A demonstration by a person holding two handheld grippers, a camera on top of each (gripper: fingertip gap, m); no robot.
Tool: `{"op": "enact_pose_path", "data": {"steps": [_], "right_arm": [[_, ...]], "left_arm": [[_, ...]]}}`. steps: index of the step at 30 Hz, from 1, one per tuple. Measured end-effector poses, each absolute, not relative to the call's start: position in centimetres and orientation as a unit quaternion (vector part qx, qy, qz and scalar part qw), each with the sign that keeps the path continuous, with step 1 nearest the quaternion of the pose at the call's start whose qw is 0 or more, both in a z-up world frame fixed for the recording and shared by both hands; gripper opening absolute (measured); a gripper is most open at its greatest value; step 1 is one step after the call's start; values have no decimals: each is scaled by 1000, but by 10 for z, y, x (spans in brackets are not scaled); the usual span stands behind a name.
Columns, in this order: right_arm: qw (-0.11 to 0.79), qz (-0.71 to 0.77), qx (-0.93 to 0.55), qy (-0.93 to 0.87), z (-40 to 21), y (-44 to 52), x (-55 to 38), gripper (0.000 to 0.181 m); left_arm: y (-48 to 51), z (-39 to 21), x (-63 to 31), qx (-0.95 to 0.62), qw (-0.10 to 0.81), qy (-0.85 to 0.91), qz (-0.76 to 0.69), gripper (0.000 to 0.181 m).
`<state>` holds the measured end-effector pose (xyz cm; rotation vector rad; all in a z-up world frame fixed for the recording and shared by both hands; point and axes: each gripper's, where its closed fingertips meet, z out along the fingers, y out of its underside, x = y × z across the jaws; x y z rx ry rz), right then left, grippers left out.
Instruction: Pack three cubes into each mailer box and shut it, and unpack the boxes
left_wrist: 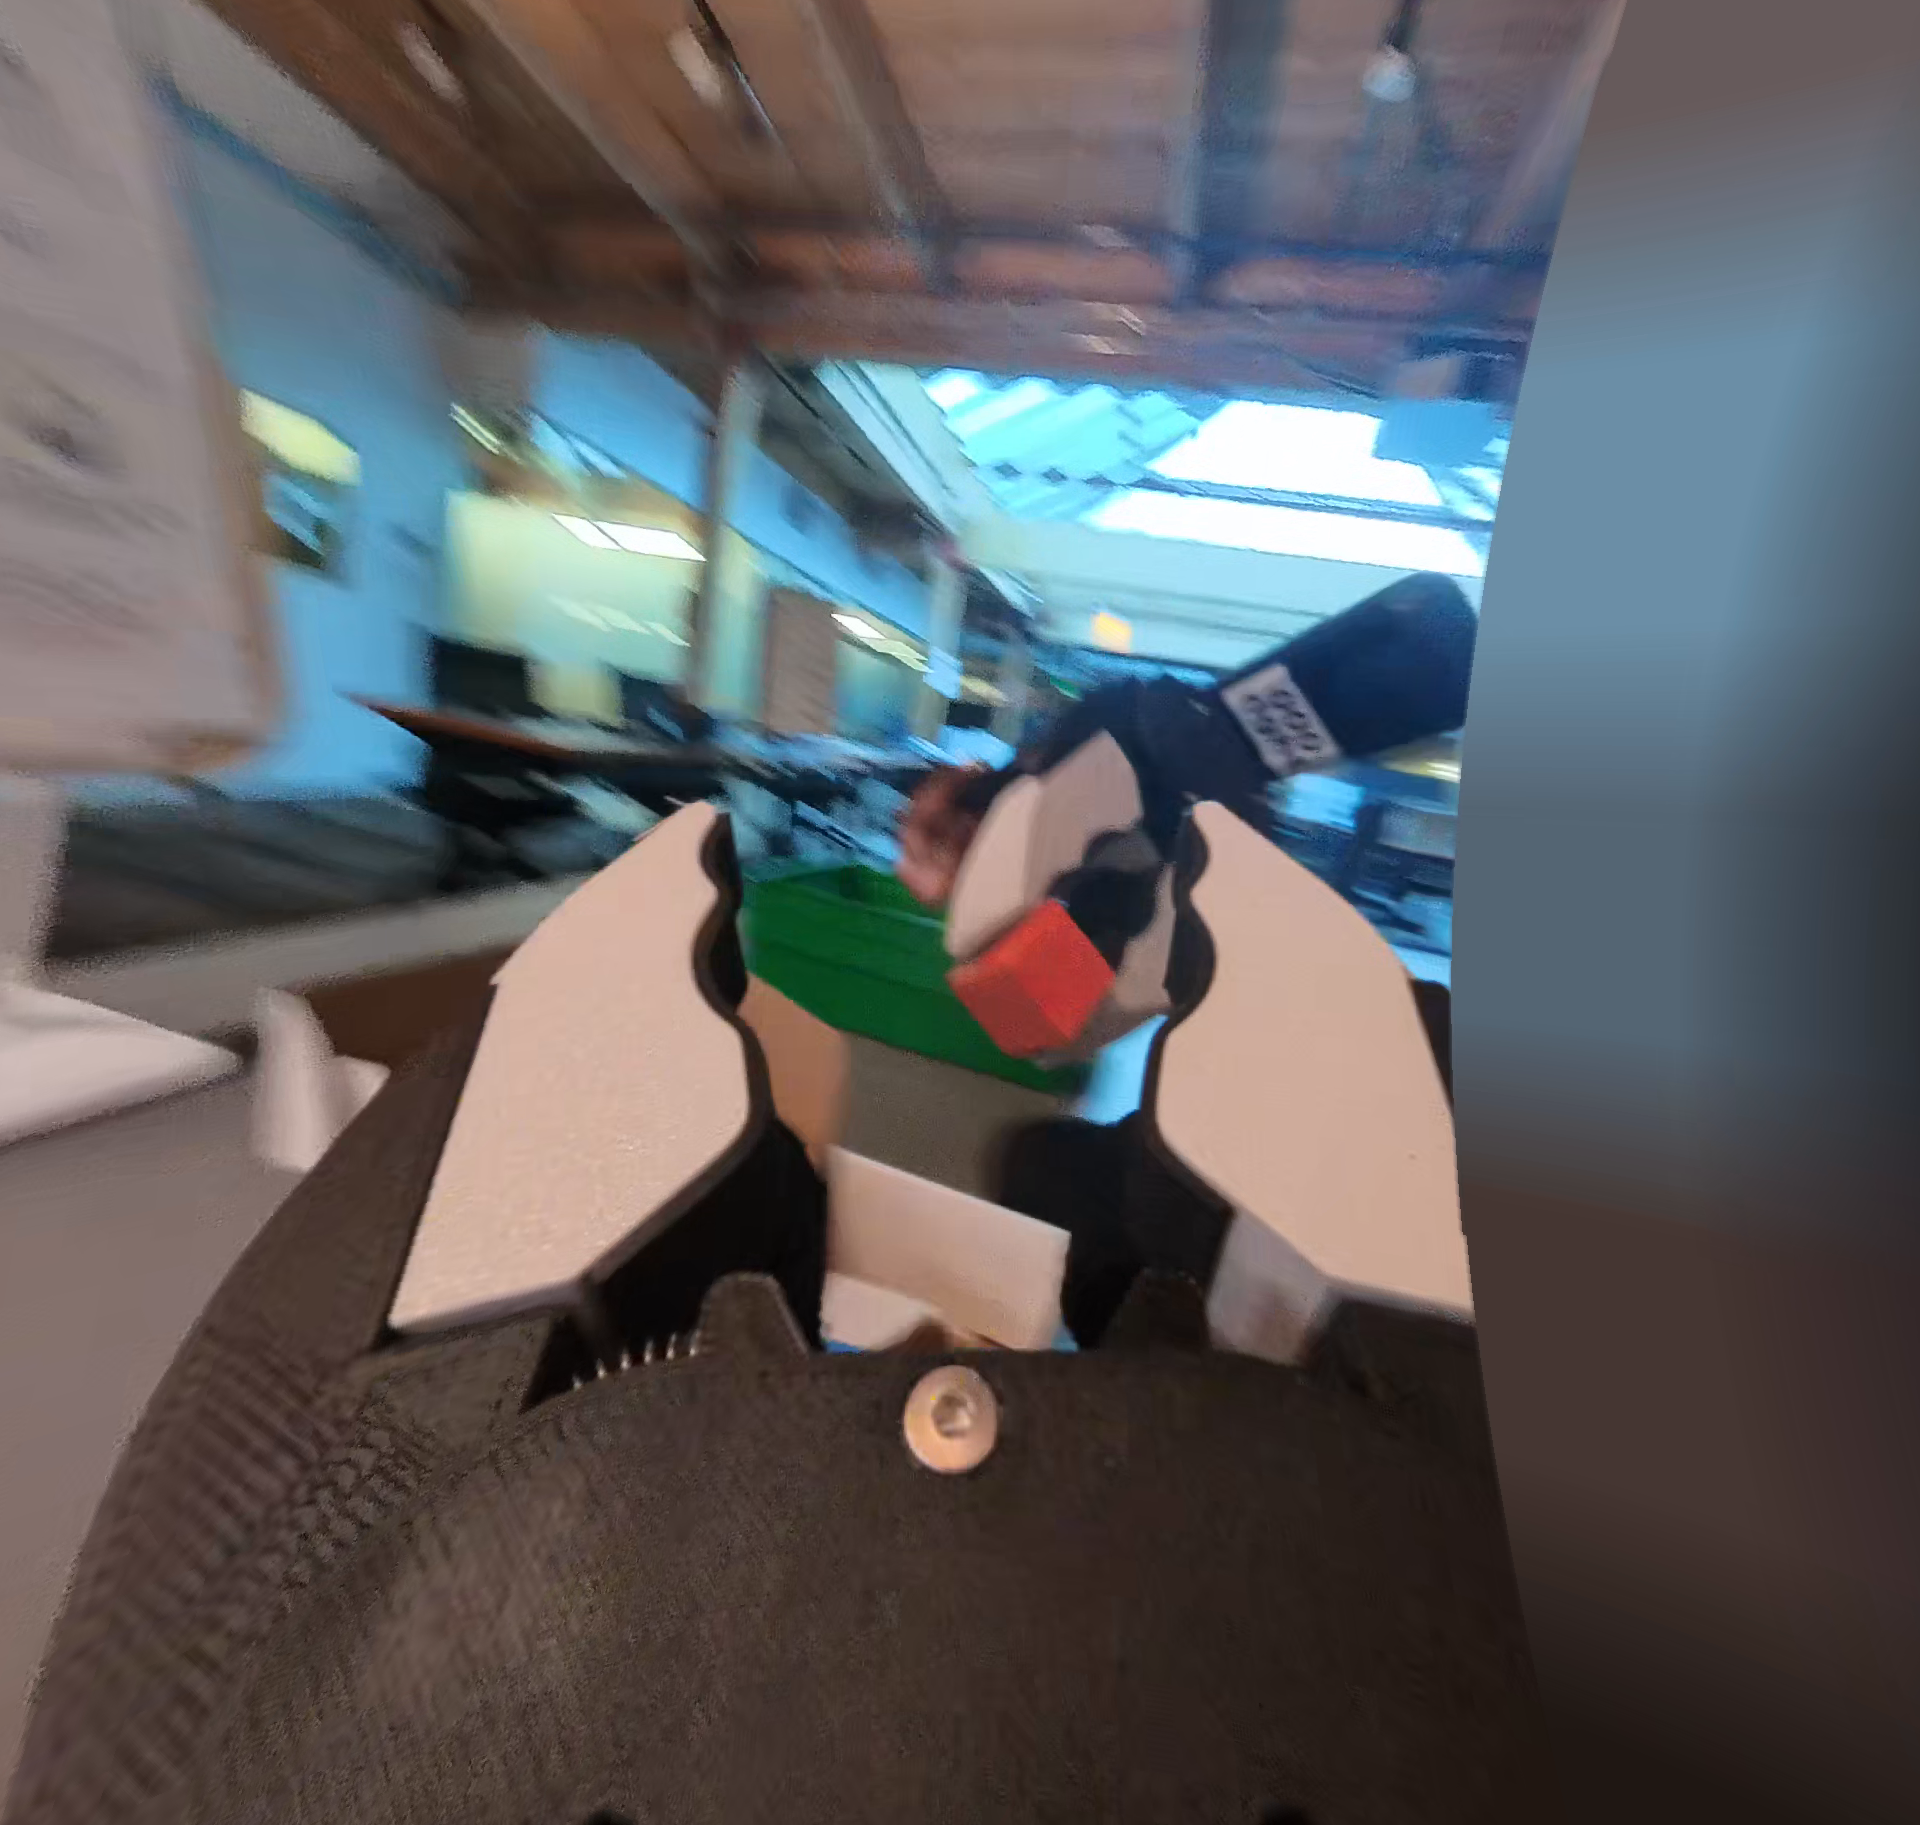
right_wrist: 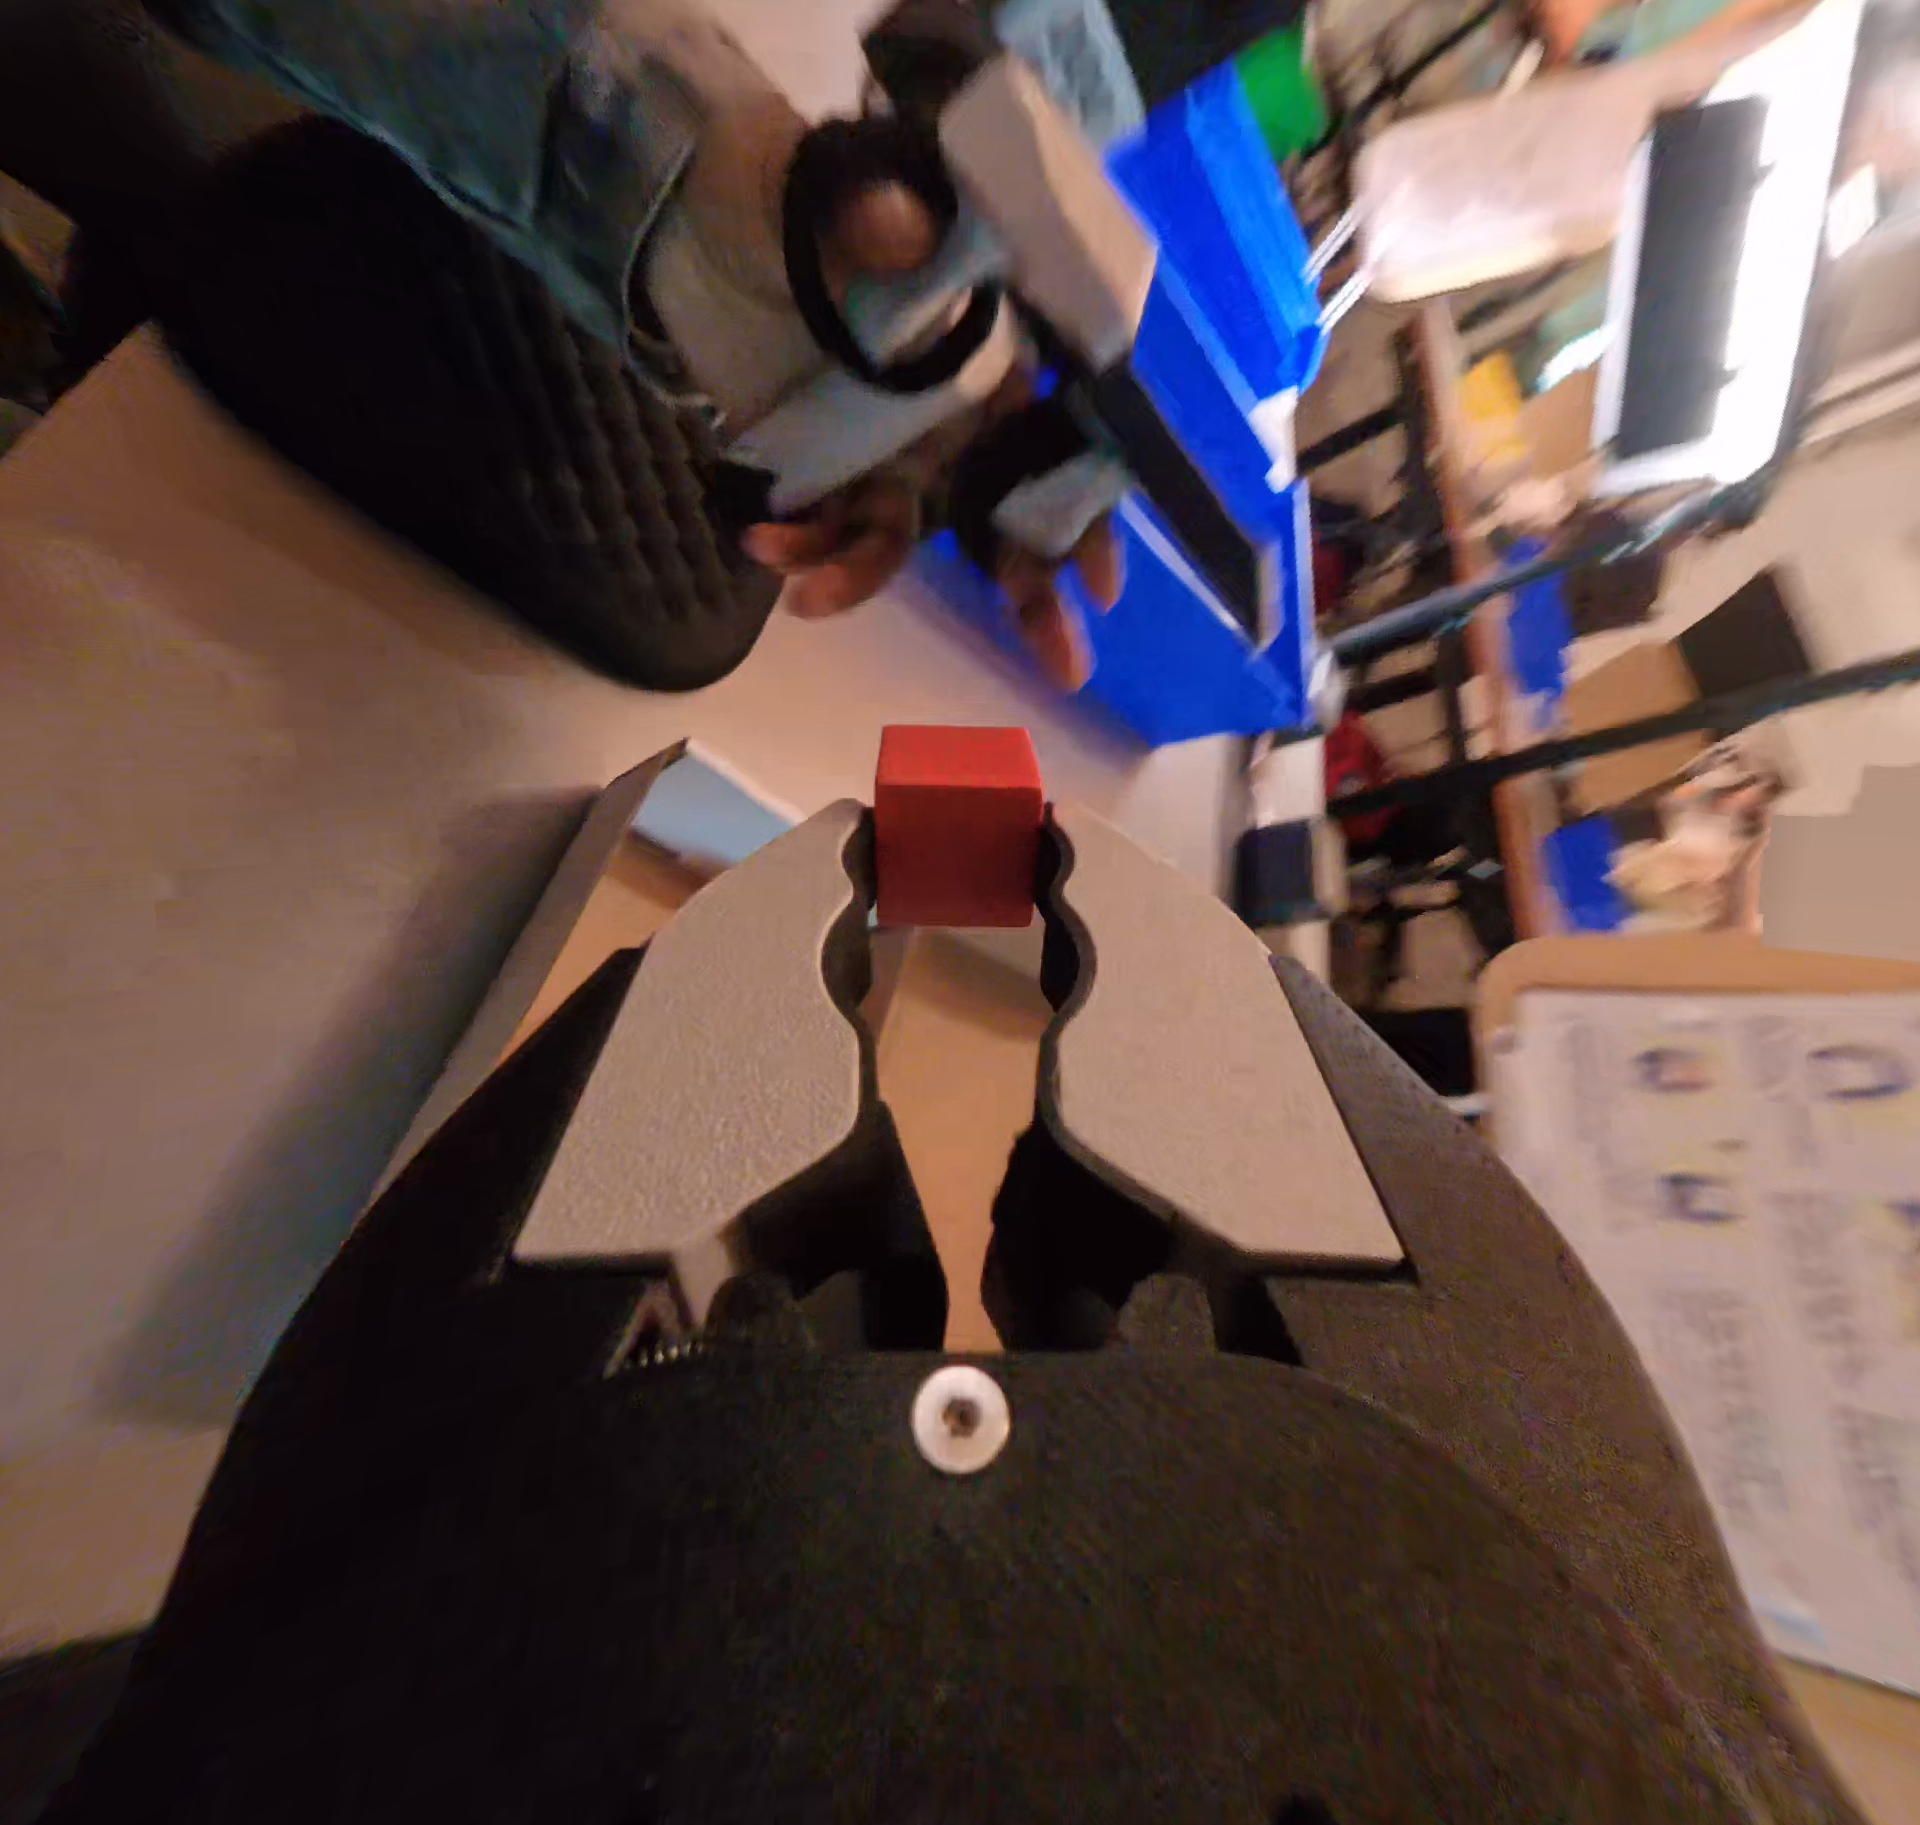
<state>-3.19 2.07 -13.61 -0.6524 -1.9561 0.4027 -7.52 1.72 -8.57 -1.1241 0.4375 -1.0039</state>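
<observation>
Blurred workshop behind; right tongs (right_wrist: 956,840) level, clamped on red cube (right_wrist: 956,830), left tongs (left_wrist: 961,902) upturned, spread, empty.

Left gripper (left_wrist: 956,840): jaws stood apart, nothing between the grey fingers (left_wrist: 603,1079), pointed up and outward across the room. Right gripper (right_wrist: 956,830): jaws pressed in on a red cube (right_wrist: 956,825), held at the very tips, both fingers (right_wrist: 727,1037) touching its opposite sides. In the left wrist view the right gripper appeared farther off, tilted down to the left, cube at its tips, with part of the hand (left_wrist: 930,835) showing behind it. In the right wrist view the left gripper appeared beyond, blurred, a hand (right_wrist: 831,549) wrapped around its handle.
</observation>
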Motion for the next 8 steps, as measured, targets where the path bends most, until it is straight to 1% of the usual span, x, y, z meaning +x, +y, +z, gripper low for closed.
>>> {"op": "enact_pose_path", "data": {"steps": [1, 3, 5, 8], "right_arm": [[475, 170, -297, -810, -142, 27, -32, 29], [418, 176, -350, -819, -158, 35, -33, 29], [348, 180, -406, -826, -178, 40, -34, 29], [241, 160, -483, -826, -210, 46, -35, 29]], "left_arm": [[20, -82, -88, -490, 751, 183, -403, 84], [23, -79, -110, -471, 809, 159, -313, 84], [23, -81, -122, -465, 832, 149, -264, 84], [24, -85, -127, -470, 837, 147, -240, 84]]}}
